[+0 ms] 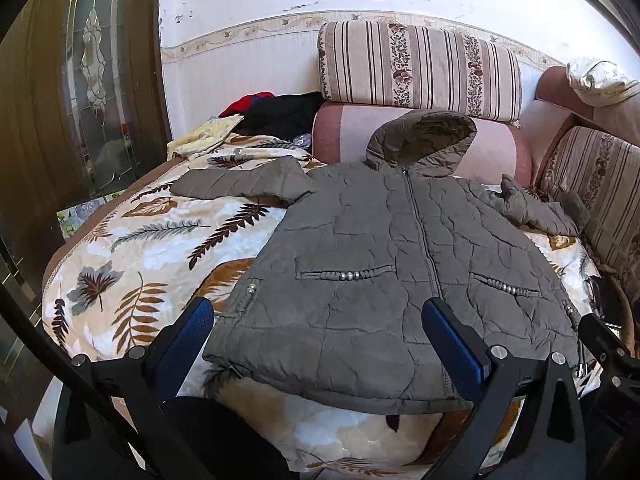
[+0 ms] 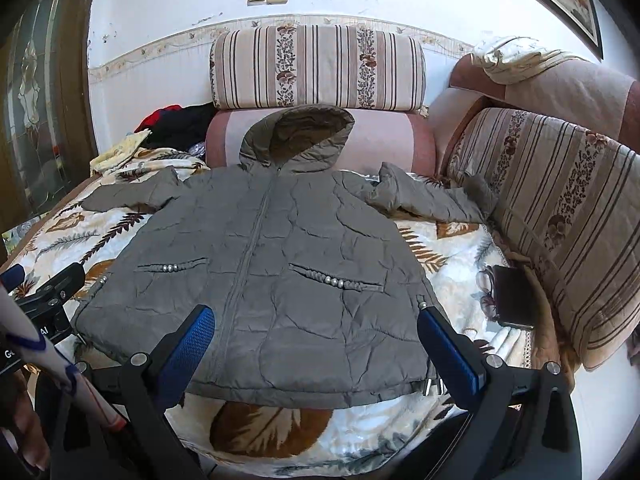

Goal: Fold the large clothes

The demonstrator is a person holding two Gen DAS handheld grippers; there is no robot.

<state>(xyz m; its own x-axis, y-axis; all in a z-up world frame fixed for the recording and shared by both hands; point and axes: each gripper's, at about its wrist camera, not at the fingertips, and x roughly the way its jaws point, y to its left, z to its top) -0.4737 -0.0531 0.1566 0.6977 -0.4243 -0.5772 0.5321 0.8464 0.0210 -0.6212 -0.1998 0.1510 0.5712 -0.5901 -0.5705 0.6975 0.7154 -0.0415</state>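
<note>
Grey hooded jacket (image 1: 384,264) lies flat, zip up, on leaf-print blanket (image 1: 132,248) ahead of both grippers — hood away, hem nearest, long axis running fwd from the fingers. Left gripper (image 1: 318,344) & right gripper (image 2: 316,346): fingers spread wide, holding nothing. Only right view shows dark phone (image 2: 514,296) beyond its right finger.

We see a sofa seat (image 2: 532,344) draped in a leaf-print blanket (image 1: 132,248), on which a grey-brown quilted hooded jacket (image 2: 280,264) lies front up, zipped, sleeves spread, its hood against the pink backrest. At the blanket's far left corner sit a pale yellow cloth (image 1: 208,134) and a pile of black and red clothes (image 1: 276,114); near the right-hand cushions lies a dark wallet-like object (image 2: 514,296)
</note>
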